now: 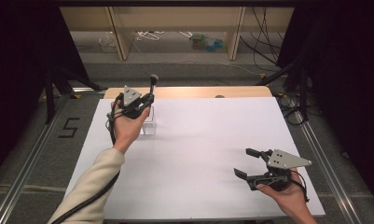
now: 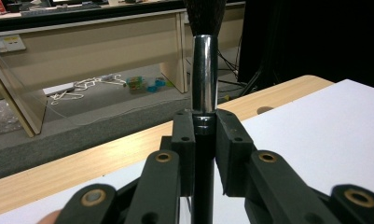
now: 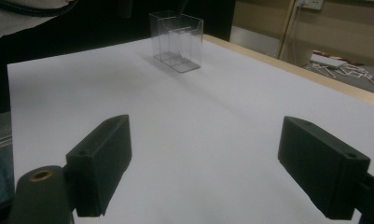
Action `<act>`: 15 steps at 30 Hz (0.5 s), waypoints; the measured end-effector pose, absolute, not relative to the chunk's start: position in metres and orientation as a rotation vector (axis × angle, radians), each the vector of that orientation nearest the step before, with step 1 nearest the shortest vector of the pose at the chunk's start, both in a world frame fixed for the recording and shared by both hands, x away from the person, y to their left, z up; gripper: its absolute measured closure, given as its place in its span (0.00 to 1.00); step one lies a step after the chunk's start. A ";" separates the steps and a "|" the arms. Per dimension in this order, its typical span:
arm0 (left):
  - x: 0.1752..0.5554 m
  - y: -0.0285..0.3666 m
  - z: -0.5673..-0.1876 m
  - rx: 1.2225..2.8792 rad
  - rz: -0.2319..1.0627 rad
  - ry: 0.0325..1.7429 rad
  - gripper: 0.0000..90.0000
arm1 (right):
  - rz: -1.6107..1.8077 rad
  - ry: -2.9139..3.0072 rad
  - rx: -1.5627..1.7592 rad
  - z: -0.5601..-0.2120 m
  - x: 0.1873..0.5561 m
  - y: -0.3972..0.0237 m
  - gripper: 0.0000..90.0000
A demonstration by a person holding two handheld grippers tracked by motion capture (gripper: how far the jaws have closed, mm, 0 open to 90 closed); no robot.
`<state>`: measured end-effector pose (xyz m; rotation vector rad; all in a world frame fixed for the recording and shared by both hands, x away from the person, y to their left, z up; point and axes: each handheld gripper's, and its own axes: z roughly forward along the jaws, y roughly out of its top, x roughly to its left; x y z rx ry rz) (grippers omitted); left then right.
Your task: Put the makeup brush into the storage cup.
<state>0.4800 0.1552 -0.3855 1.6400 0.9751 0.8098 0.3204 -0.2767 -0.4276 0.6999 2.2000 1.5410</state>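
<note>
White sheet [image 1: 198,154] covered your table, your left gripper [image 2: 204,135] pinched a makeup brush [image 2: 205,74] upright above the clear organizer [image 3: 176,41] at far left, your right gripper [image 3: 205,163] hovered spread, empty, near right.

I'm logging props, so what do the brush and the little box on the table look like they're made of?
Brush: polished metal ferrule with bright reflections, dark bristles, black handle of unclear material. Box: clear rigid plastic, probably acrylic; the white table shows through its walls.

Clear holder [image 3: 176,40] on white-covered table [image 1: 212,154]
</note>
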 end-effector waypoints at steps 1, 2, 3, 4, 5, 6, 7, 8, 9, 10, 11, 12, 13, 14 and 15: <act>0.480 0.156 -0.386 1.644 0.814 0.969 0.87 | 1.541 2.200 0.700 -0.428 0.320 -0.277 0.20; 0.480 0.155 -0.386 1.641 0.810 0.973 0.87 | 1.540 2.200 0.700 -0.428 0.320 -0.277 0.20; 0.480 0.155 -0.387 1.639 0.809 0.977 0.87 | 1.537 2.200 0.698 -0.428 0.321 -0.277 0.20; 0.480 0.155 -0.387 1.640 0.810 0.979 0.87 | 1.537 2.200 0.698 -0.428 0.320 -0.277 0.20; 0.481 0.156 -0.387 1.641 0.810 0.979 0.87 | 1.537 2.200 0.698 -0.428 0.321 -0.277 0.20; 0.481 0.156 -0.387 1.644 0.815 0.973 0.87 | 1.540 2.200 0.699 -0.428 0.320 -0.277 0.20; 0.481 0.156 -0.388 1.641 0.815 0.974 0.87 | 1.541 2.201 0.699 -0.428 0.320 -0.277 0.20; 0.482 0.156 -0.388 1.638 0.812 0.978 0.87 | 1.541 2.201 0.699 -0.428 0.320 -0.277 0.20; 0.482 0.156 -0.388 1.636 0.812 0.980 0.87 | 1.541 2.201 0.699 -0.428 0.320 -0.277 0.20; 0.482 0.156 -0.388 1.636 0.814 0.979 0.87 | 1.537 2.201 0.697 -0.428 0.321 -0.277 0.20; 0.482 0.156 -0.388 1.638 0.812 0.979 0.87 | 1.538 2.201 0.698 -0.428 0.320 -0.277 0.20; 0.482 0.155 -0.388 1.640 0.811 0.979 0.87 | 1.538 2.200 0.698 -0.428 0.320 -0.277 0.20; 0.482 0.155 -0.388 1.640 0.812 0.979 0.87 | 1.539 2.200 0.697 -0.428 0.320 -0.277 0.20; 0.482 0.155 -0.388 1.641 0.812 0.978 0.87 | 1.539 2.200 0.698 -0.428 0.321 -0.277 0.20; 0.482 0.155 -0.388 1.641 0.813 0.977 0.87 | 1.539 2.200 0.698 -0.428 0.321 -0.277 0.20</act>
